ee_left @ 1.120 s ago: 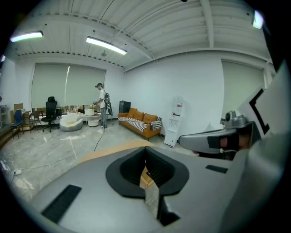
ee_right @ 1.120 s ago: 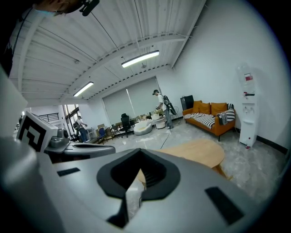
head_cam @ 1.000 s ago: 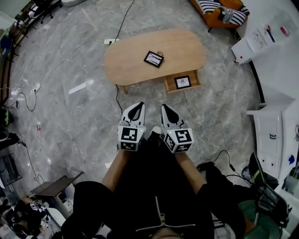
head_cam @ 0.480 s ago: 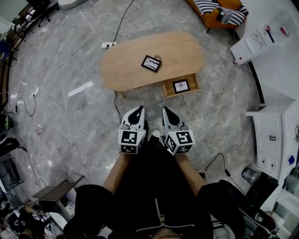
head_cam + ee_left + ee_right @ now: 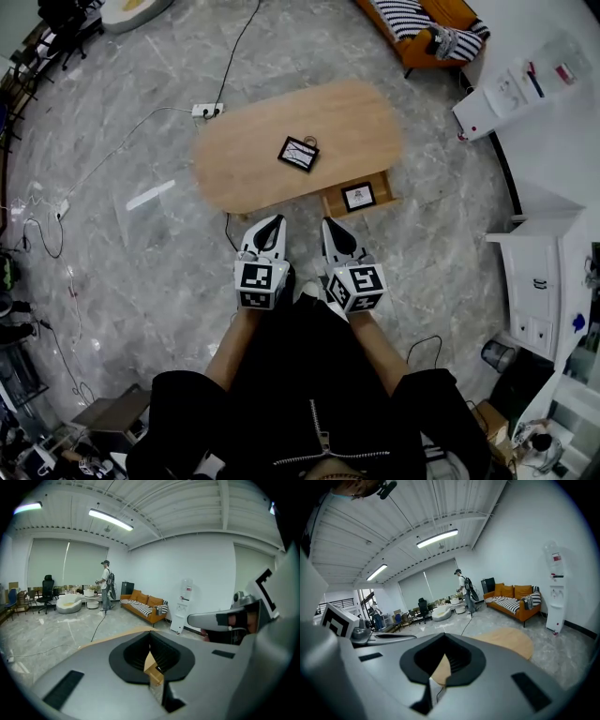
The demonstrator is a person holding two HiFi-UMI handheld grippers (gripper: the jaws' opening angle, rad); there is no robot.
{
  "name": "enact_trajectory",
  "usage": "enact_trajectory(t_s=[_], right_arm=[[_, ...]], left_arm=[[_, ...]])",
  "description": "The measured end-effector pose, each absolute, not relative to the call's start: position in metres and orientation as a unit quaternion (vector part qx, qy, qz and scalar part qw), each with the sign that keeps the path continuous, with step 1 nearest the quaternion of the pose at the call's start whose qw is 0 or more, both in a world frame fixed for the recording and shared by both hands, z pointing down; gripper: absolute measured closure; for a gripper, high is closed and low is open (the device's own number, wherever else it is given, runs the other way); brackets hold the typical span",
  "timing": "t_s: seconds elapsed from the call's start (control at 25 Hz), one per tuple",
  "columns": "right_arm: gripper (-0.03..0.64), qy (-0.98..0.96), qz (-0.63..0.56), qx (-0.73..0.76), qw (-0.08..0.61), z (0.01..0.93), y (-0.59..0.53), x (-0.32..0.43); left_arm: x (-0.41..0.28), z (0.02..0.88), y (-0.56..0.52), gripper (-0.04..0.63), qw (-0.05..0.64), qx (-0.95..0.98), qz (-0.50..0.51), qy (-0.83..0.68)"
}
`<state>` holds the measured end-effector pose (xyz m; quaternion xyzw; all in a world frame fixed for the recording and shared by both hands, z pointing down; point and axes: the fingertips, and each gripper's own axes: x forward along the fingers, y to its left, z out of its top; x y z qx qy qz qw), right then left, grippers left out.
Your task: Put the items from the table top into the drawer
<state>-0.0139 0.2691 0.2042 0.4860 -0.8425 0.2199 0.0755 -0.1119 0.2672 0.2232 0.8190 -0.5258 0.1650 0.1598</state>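
Observation:
A black-framed picture (image 5: 298, 154) lies flat on the oval wooden table (image 5: 244, 159). Below the table's near edge a wooden drawer (image 5: 330, 201) stands pulled out, and a second framed picture (image 5: 358, 196) lies in it. My left gripper (image 5: 276, 219) and right gripper (image 5: 329, 223) are held side by side in front of the person's body. They hang over the floor just short of the table, pointing at it. Both are shut with nothing between the jaws. The left gripper view shows its jaws (image 5: 151, 639) closed, with the table edge (image 5: 117, 634) beyond them. The right gripper view shows the same (image 5: 440, 645).
An orange sofa (image 5: 422, 23) with striped cushions stands at the far right. White cabinets (image 5: 534, 272) and a white unit (image 5: 502, 89) line the right side. A power strip (image 5: 208, 110) and cables lie on the marble floor left of the table. A person (image 5: 107, 585) stands far off.
Both grippers have moved forward together with the person, and the gap to the table and the open drawer has narrowed. Their jaws stay shut. The pictures have not moved.

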Motion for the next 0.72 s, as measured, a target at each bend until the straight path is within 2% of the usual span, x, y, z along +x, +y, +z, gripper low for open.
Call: enact_trajectory(t_s=[0.2, 0.72], right_arm=[[0.609, -0.833, 0.221, 0.501, 0.079, 0.203, 0.232, -0.029], [0.609, -0.805, 0.225, 0.543, 0.081, 0.204, 0.161, -0.052]], left_arm=[[-0.119, 0.222, 0.226, 0.581, 0.174, 0.836, 0.138, -0.501], [-0.140, 0.232, 0.149, 0.581, 0.184, 0.856, 0.146, -0.461]])
